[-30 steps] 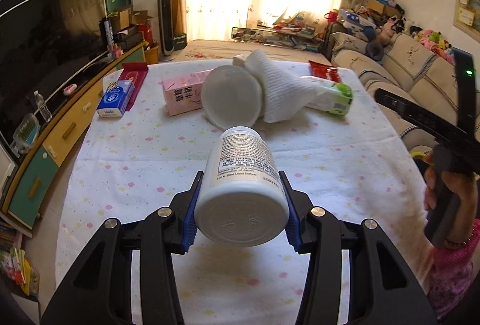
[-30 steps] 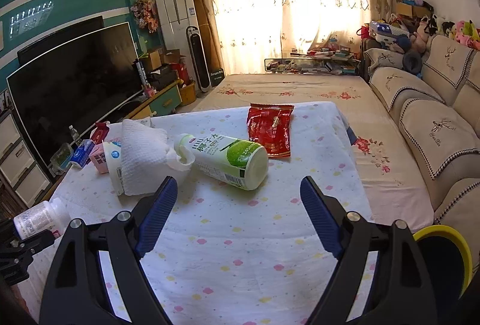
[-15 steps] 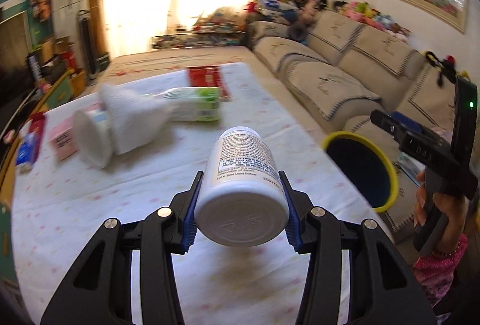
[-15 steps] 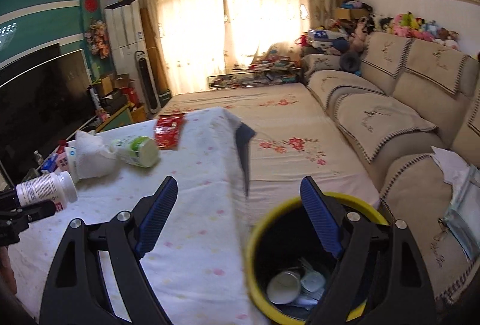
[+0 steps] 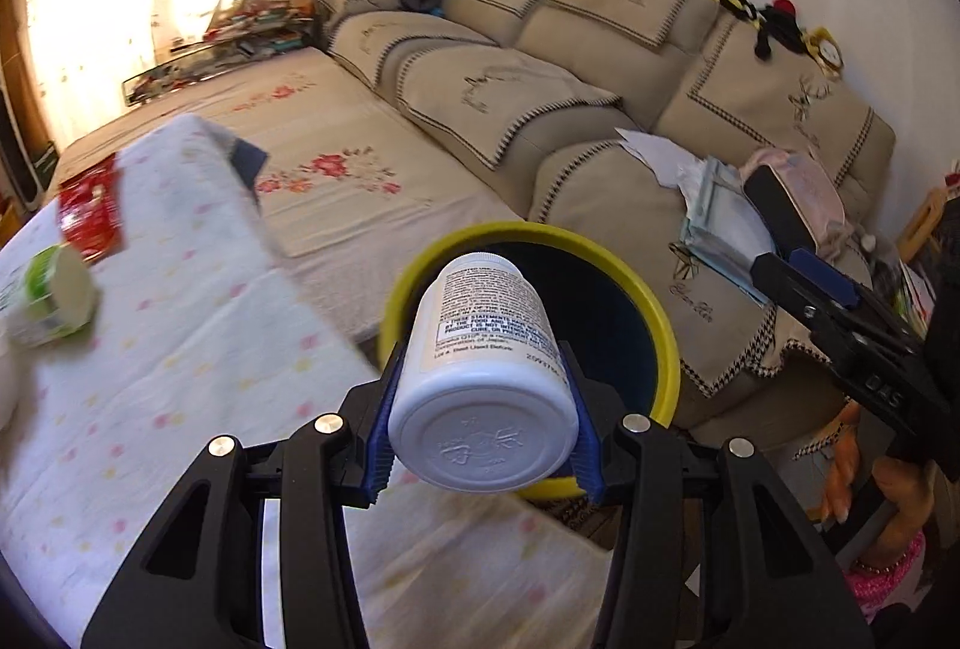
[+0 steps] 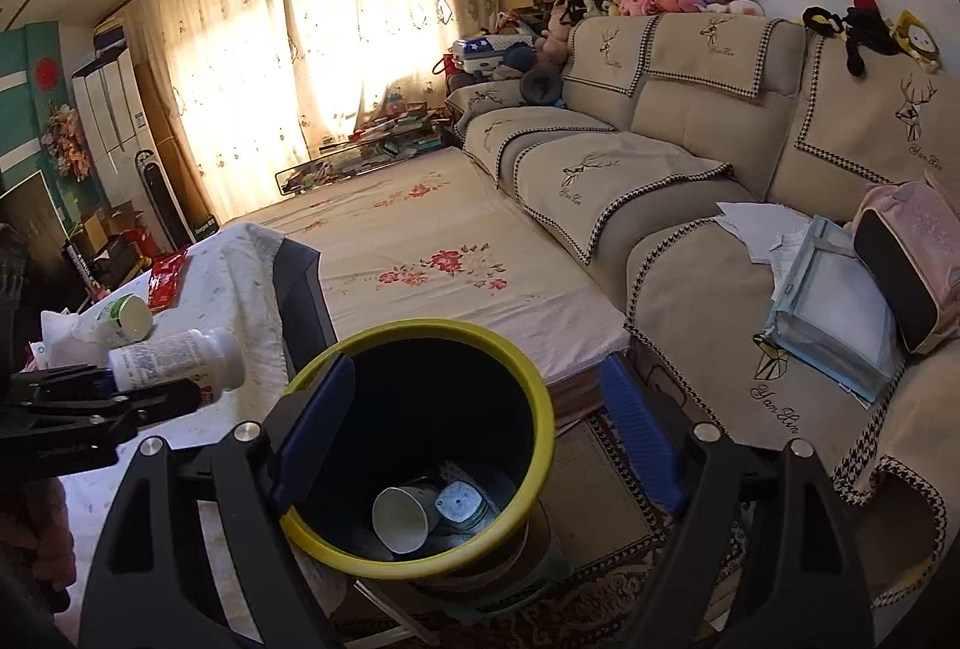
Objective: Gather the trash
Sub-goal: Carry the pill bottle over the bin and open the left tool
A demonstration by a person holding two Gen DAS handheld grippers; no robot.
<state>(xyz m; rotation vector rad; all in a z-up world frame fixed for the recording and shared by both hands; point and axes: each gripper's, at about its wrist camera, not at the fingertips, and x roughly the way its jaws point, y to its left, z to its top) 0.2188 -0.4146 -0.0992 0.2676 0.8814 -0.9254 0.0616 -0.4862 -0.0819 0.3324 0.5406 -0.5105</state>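
Note:
My left gripper (image 5: 486, 412) is shut on a white pill bottle (image 5: 489, 349), blue pads pressing both of its sides. The bottle lies flat with its cap end pointing over the near rim of a yellow-rimmed dark trash bin (image 5: 657, 307) beside the table. In the right wrist view the bin (image 6: 543, 409) stands just below my right gripper (image 6: 474, 379), which is open and holds nothing. A paper cup (image 6: 399, 520) and a small lidded container (image 6: 459, 502) lie at the bin's bottom. The held bottle (image 6: 174, 358) appears at the left of that view.
On the white dotted tablecloth (image 5: 180, 361) lie a green-and-white carton (image 5: 54, 295) and a red snack packet (image 5: 90, 208). A beige sofa (image 6: 690, 157) with papers and a pink bag (image 6: 912, 253) runs along the right. A flowered cover (image 6: 432, 241) spreads behind the bin.
Both grippers have swung right, away from the table's middle to the bin. The bottle stays gripped in the left one. The right gripper's jaws keep the same wide gap.

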